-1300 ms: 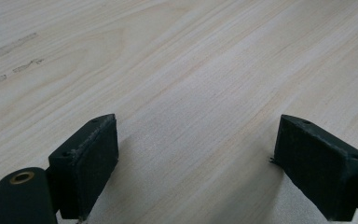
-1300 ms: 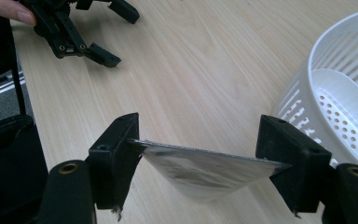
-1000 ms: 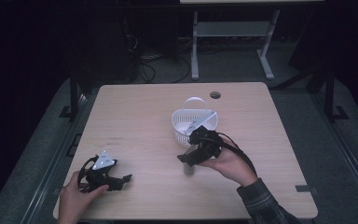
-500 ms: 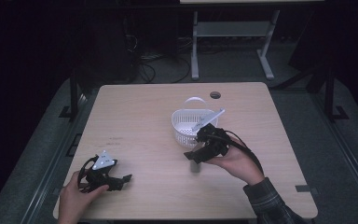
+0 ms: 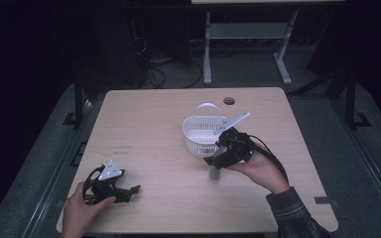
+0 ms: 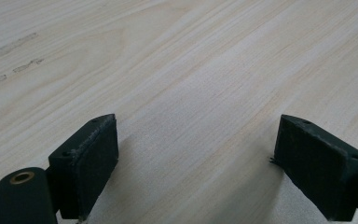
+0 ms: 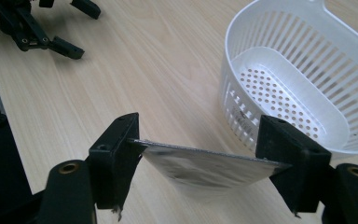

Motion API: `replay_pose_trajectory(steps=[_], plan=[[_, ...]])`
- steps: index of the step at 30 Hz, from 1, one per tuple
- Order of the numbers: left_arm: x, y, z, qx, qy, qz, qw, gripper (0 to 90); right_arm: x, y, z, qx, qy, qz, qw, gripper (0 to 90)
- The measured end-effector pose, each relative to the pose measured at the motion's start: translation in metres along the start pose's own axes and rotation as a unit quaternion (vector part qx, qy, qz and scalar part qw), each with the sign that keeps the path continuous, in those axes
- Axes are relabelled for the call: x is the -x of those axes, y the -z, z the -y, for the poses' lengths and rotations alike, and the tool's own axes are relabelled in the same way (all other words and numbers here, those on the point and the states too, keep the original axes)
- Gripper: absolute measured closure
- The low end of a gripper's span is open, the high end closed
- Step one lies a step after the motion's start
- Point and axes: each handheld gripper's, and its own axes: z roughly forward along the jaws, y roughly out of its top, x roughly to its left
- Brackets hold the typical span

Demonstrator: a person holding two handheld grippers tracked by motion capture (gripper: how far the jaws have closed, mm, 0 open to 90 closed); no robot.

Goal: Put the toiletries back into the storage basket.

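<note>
My right gripper [image 5: 217,162] is at the table's middle, just in front of a white slotted basket [image 5: 198,122]. It is shut on a thin grey flat packet [image 7: 205,169], gripped by its two side edges so that it spans the gap between the jaws and sags slightly. In the right gripper view the basket [image 7: 279,60] stands empty at the upper right, its wall close behind the packet. My left gripper [image 5: 130,192] rests at the front left of the table, held by a hand. Its jaws are wide open over bare wood [image 6: 198,163].
The light wood table [image 5: 144,114] has a round cable hole [image 5: 229,101] near its far edge. A white loop handle [image 5: 206,105] rises behind the basket. The left gripper [image 7: 80,30] lies far off in the right gripper view. Dark floor, cables and a stand lie beyond the table.
My right gripper has moved slightly away from me and to the right, closer to the basket, with the packet in it. The left gripper has stayed where it was.
</note>
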Motion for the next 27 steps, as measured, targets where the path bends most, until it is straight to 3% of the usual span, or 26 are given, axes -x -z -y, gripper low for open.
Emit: replay_pose_trajectory(steps=[27], plan=[[0.000, 0.000, 0.000, -0.001, -0.001, 0.000, 1.0000, 12.6, 0.034, 0.022, 0.004, 0.005, -0.028, 0.027, 0.9992, 30.5]])
